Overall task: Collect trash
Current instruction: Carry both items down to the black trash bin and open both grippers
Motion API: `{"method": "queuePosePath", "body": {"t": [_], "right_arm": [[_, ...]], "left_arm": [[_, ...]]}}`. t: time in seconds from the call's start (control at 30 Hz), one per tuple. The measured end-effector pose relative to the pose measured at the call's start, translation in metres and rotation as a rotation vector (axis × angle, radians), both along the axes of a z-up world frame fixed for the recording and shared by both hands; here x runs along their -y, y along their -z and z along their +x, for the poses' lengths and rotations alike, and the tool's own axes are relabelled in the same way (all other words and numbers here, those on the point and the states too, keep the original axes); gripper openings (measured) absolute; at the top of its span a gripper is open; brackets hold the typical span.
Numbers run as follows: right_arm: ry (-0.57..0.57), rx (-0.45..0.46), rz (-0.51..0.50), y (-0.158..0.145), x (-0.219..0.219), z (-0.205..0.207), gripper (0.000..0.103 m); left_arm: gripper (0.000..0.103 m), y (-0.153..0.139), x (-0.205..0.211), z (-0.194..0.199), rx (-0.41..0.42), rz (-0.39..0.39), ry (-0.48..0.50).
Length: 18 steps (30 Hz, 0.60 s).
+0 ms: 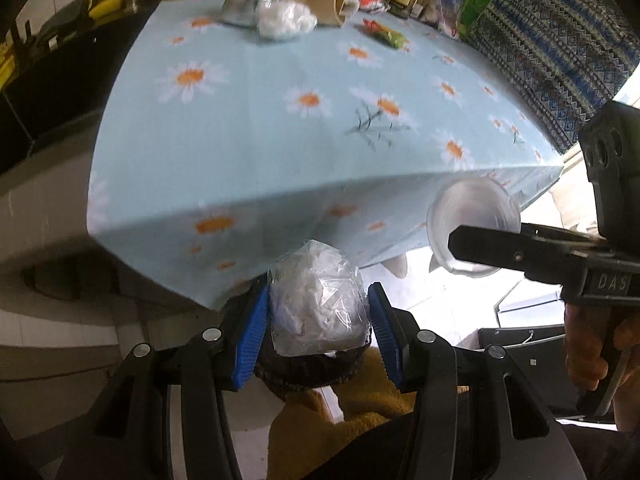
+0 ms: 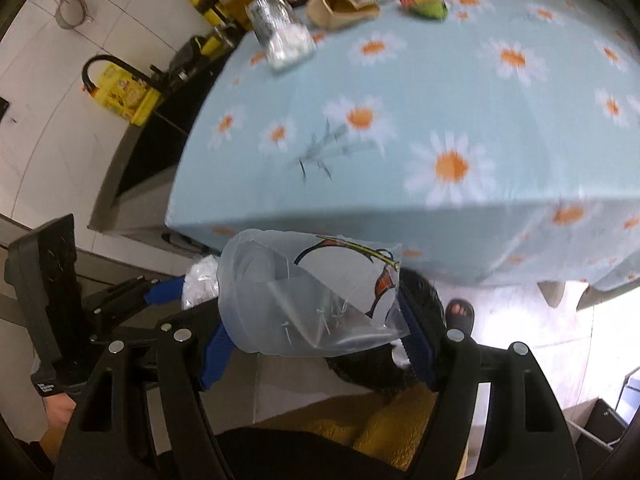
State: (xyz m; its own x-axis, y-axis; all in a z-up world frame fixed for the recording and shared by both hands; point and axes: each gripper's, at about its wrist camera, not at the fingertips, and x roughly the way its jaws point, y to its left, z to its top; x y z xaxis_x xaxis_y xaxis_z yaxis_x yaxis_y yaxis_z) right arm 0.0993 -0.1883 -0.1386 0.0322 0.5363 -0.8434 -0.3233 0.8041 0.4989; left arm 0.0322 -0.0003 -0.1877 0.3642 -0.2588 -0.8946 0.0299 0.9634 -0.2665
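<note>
Beyond the daisy-print table's (image 1: 280, 128) edge, a crumpled clear wrapper (image 1: 318, 300) is clamped by the left gripper (image 1: 318, 322) and a clear plastic cup (image 2: 296, 300) by the right gripper (image 2: 316, 344); a bin must be found next, probably.

Right gripper (image 2: 316, 336) clamps a clear plastic cup (image 2: 280, 300) with a printed wrapper, off the near edge of a daisy tablecloth (image 2: 400, 140). Left gripper (image 2: 176, 292) holds a white bag (image 2: 202, 280) alongside.

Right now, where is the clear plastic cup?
The plastic cup is held between the fingers of the right gripper, off the near edge of the table. In the left wrist view it is at the right.
</note>
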Motion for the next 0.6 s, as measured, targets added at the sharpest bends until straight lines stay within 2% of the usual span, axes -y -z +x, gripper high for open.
{"method": "queuePosePath", "body": {"t": [0.23, 0.5, 0.57, 0.6], "right_arm": [[0.027, -0.086, -0.015, 0.032, 0.003, -0.008, 0.072], [0.039, -0.119, -0.007, 0.041, 0.005, -0.007, 0.074], [0.045, -0.132, 0.016, 0.041, 0.007, -0.005, 0.083], [0.056, -0.139, 0.023, 0.042, 0.009, -0.004, 0.084]], "left_arm": [[0.049, 0.027, 0.005, -0.009, -0.074, -0.018, 0.012], [0.050, 0.044, 0.017, -0.009, -0.134, -0.012, 0.046], [0.066, 0.046, 0.019, -0.005, -0.155, -0.009, 0.036], [0.069, 0.045, 0.017, -0.004, -0.158, -0.020, 0.026]]}}
